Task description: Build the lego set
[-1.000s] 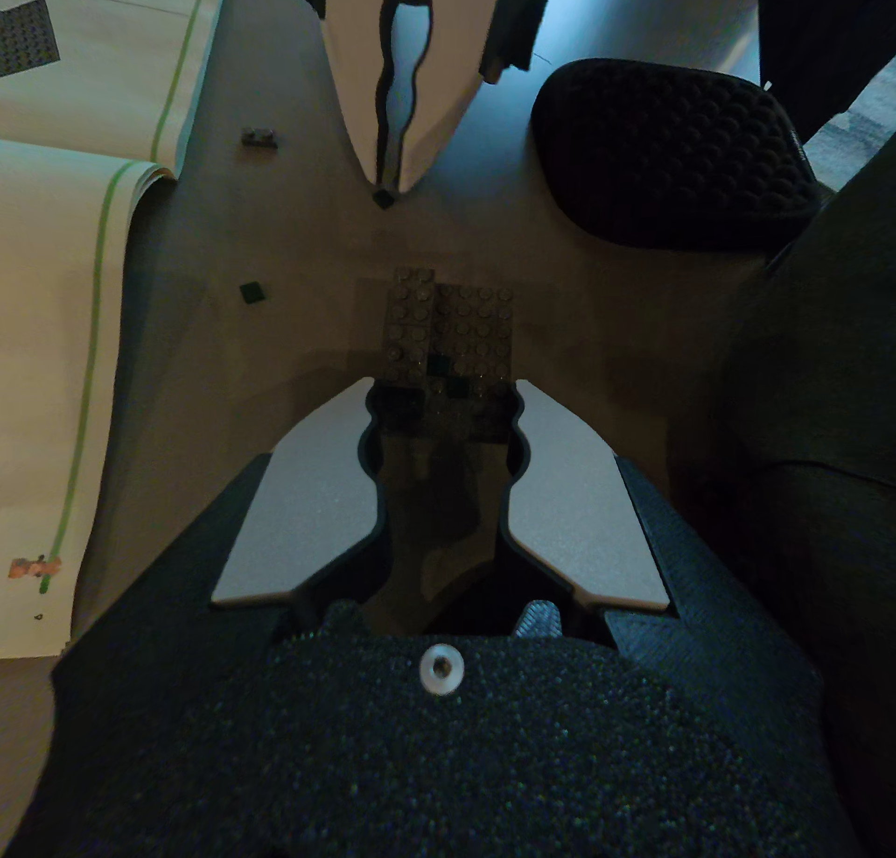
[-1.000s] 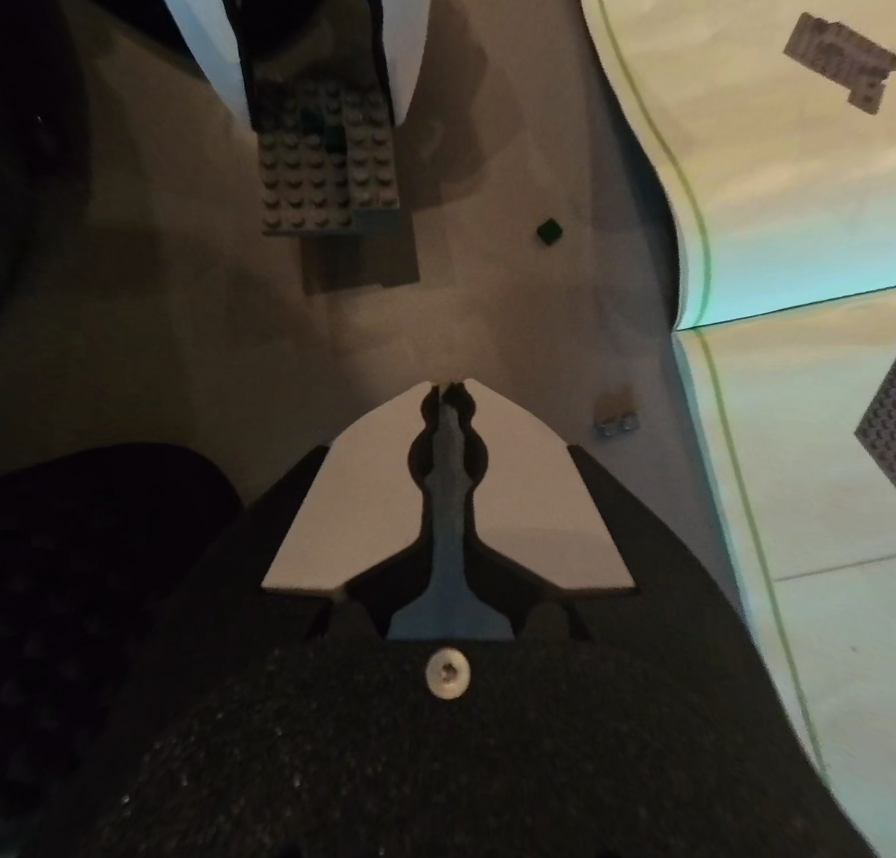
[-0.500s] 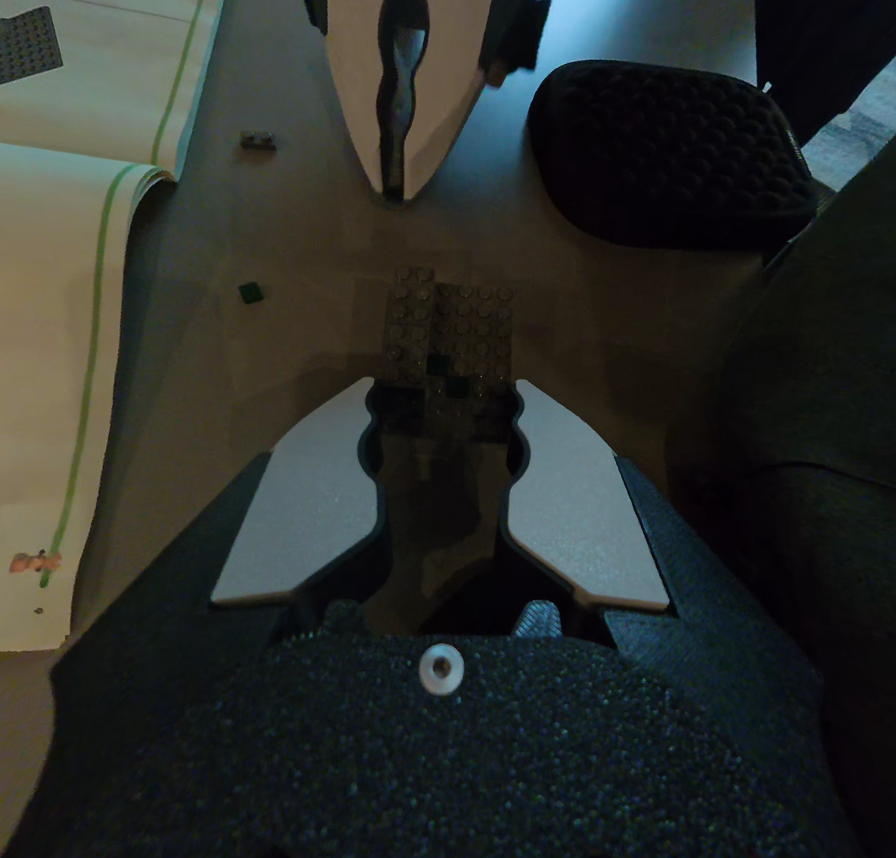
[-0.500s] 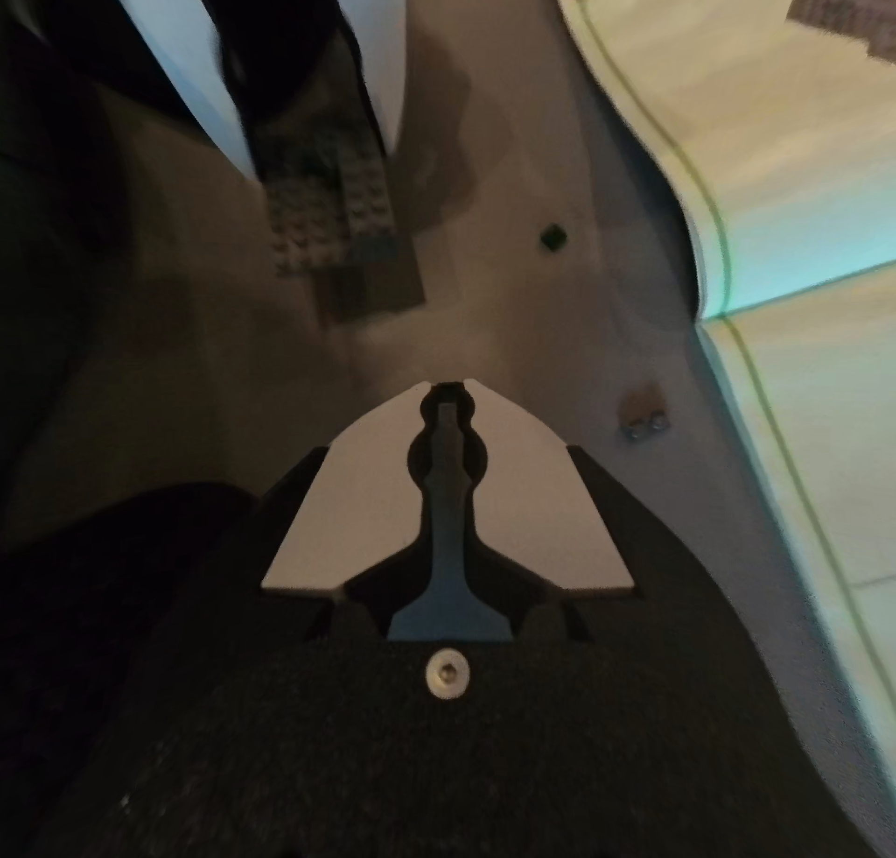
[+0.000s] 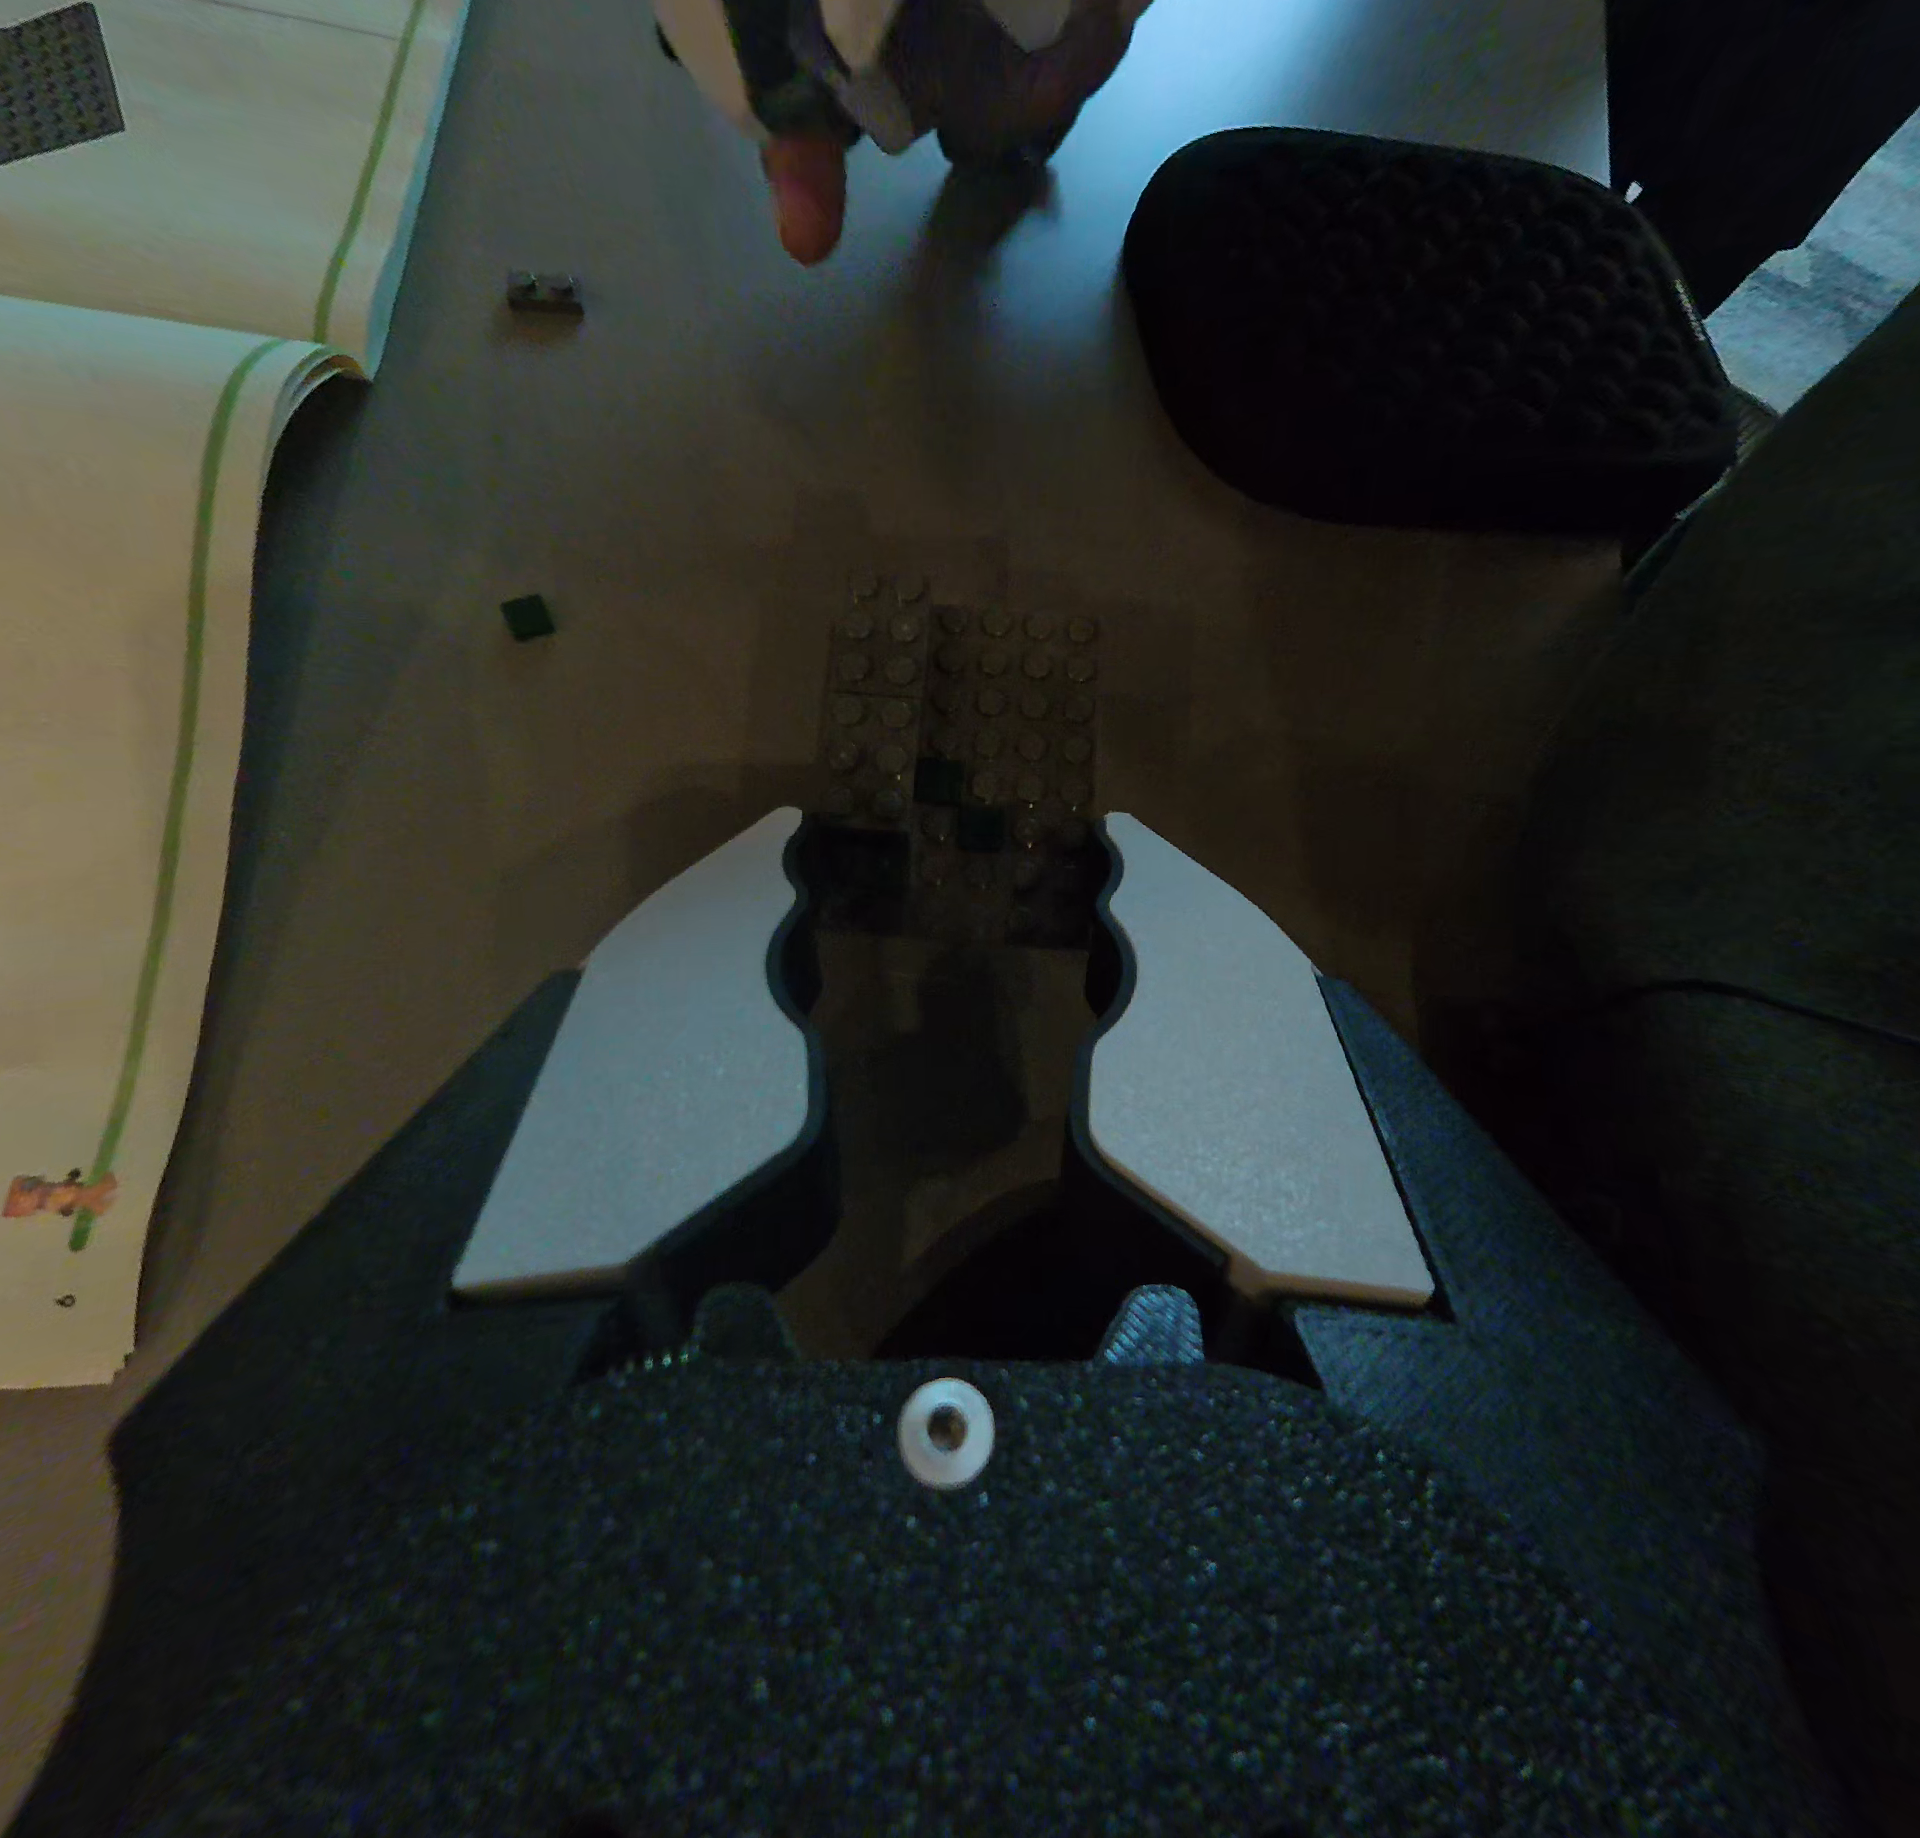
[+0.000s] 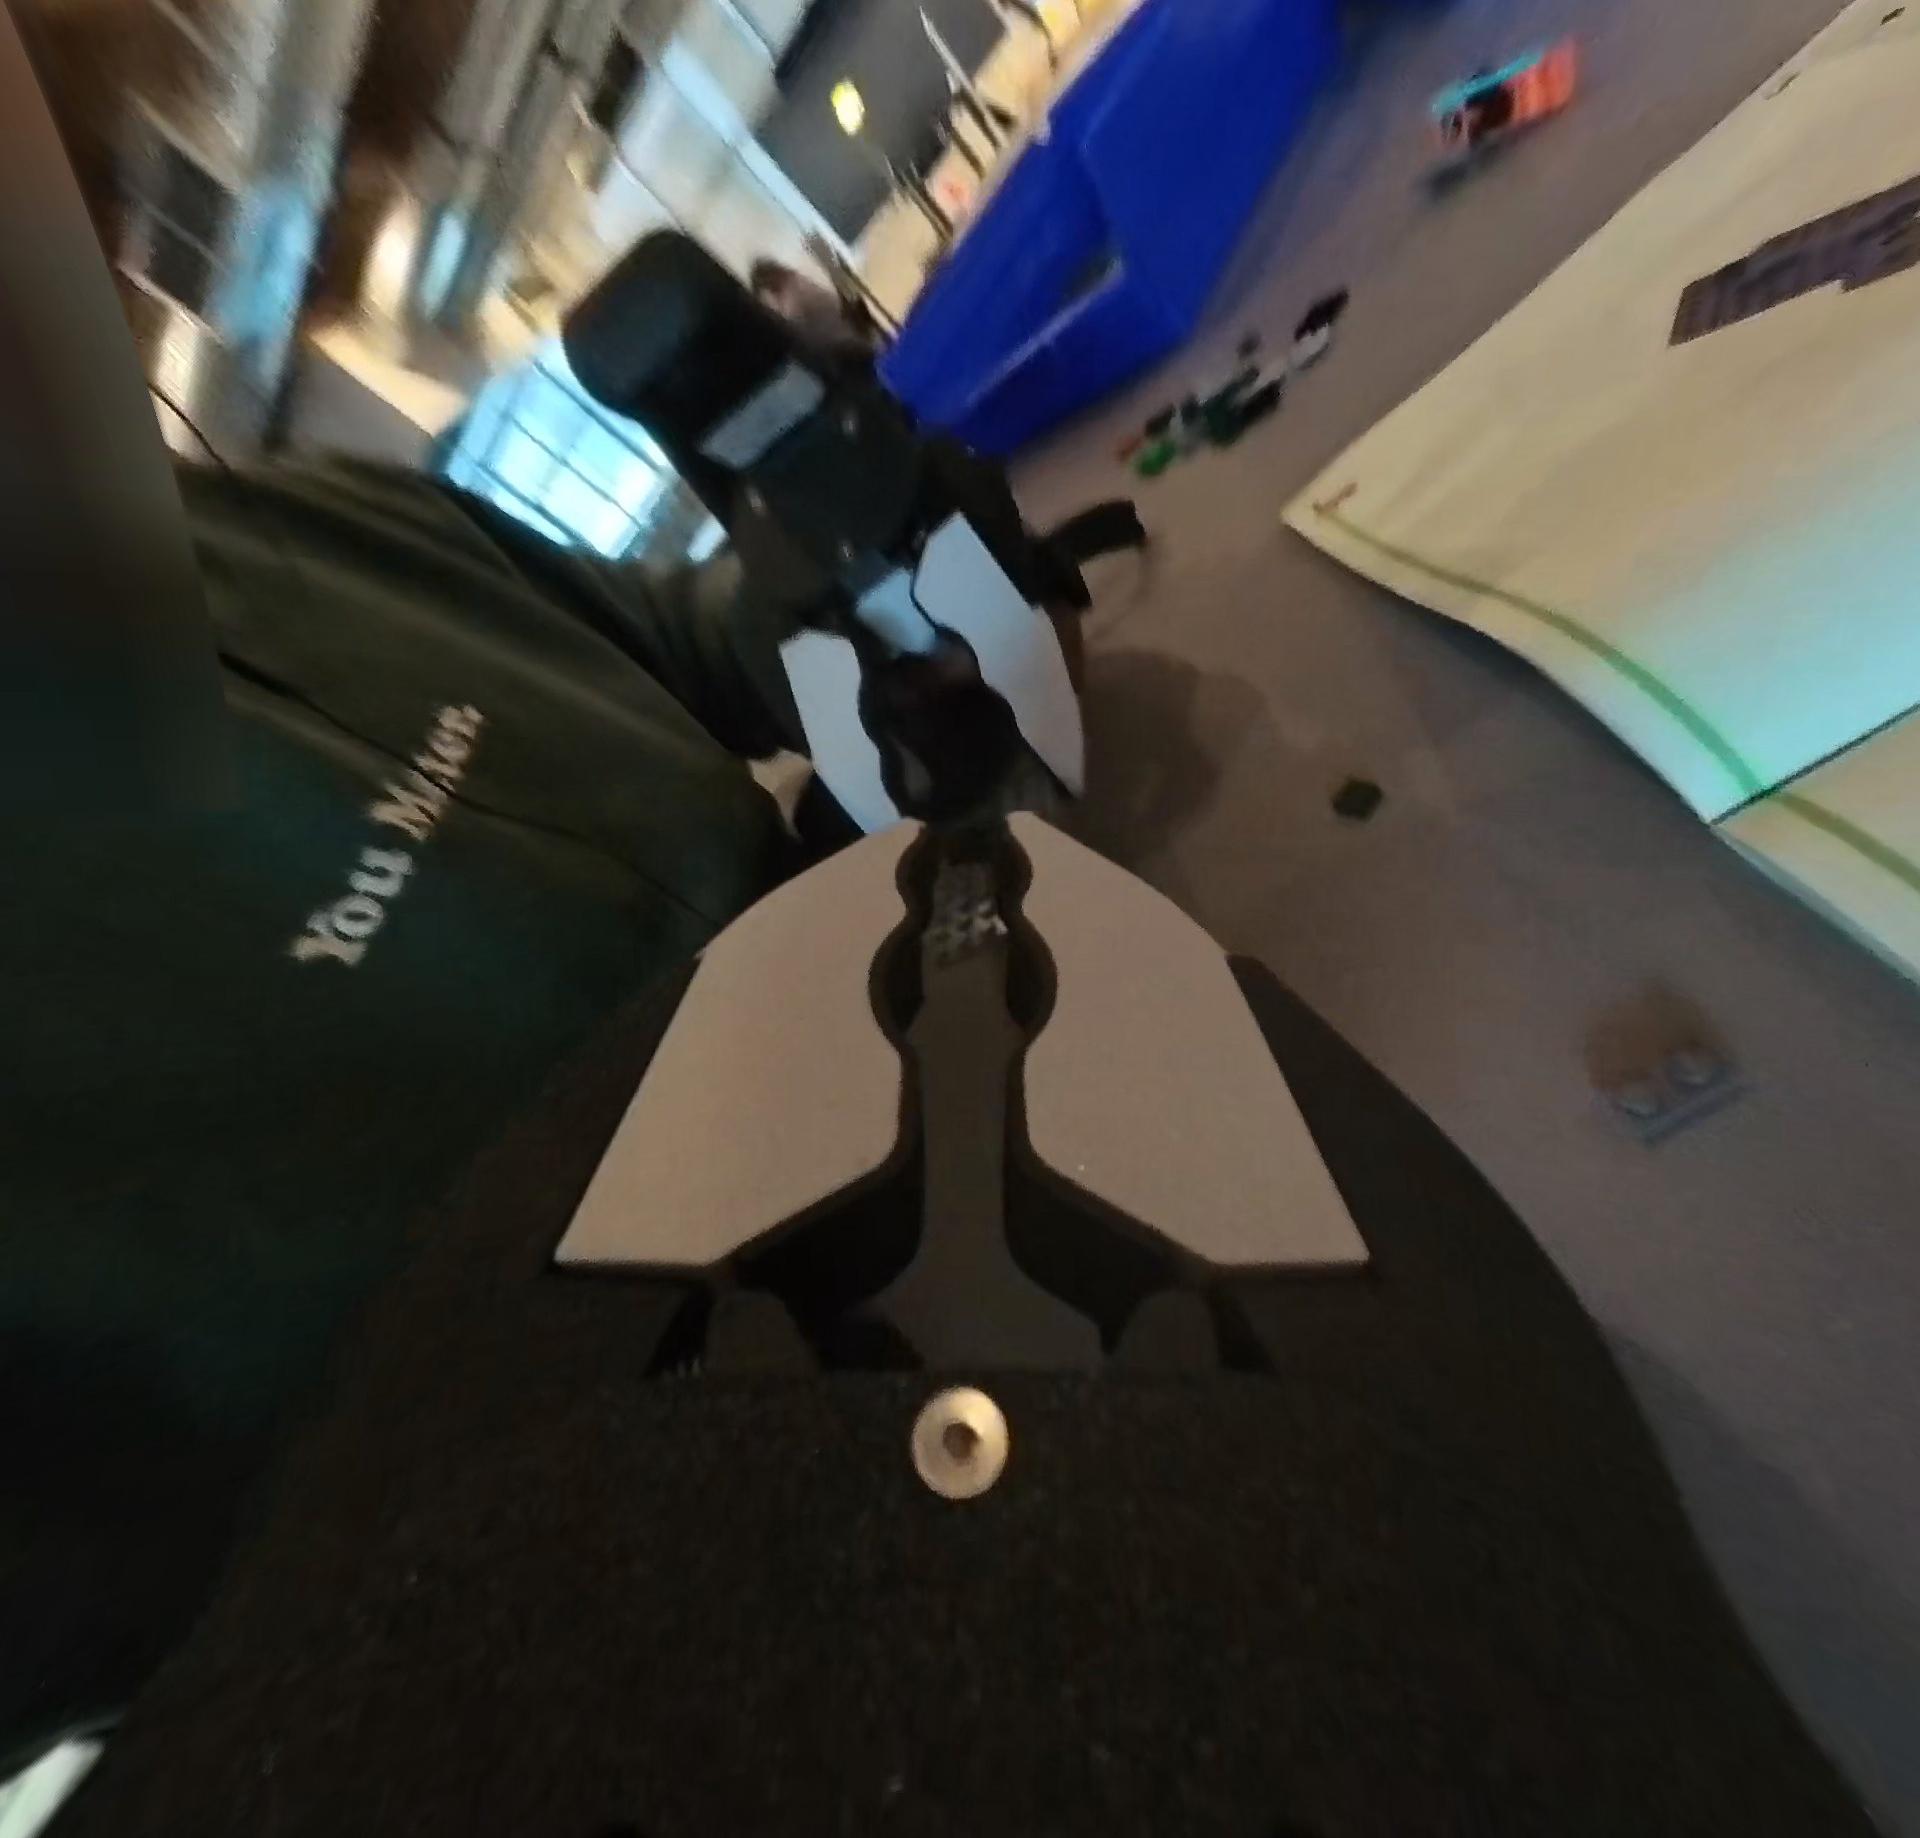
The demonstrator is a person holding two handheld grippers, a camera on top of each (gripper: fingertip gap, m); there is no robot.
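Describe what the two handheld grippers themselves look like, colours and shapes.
Both match. The left gripper has two pale grey finger plates with wavy black inner edges, set on a rough, speckled black printed body with a small white-ringed screw at its centre. The right gripper has the same pale plates, black grainy body and a metal screw. No cables or sleeves show.

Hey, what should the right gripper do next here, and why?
Probably lower the right gripper toward the loose dark green tile: its jaws look shut and empty, pointing away from the table, while the left gripper holds the grey plate assembly ready.
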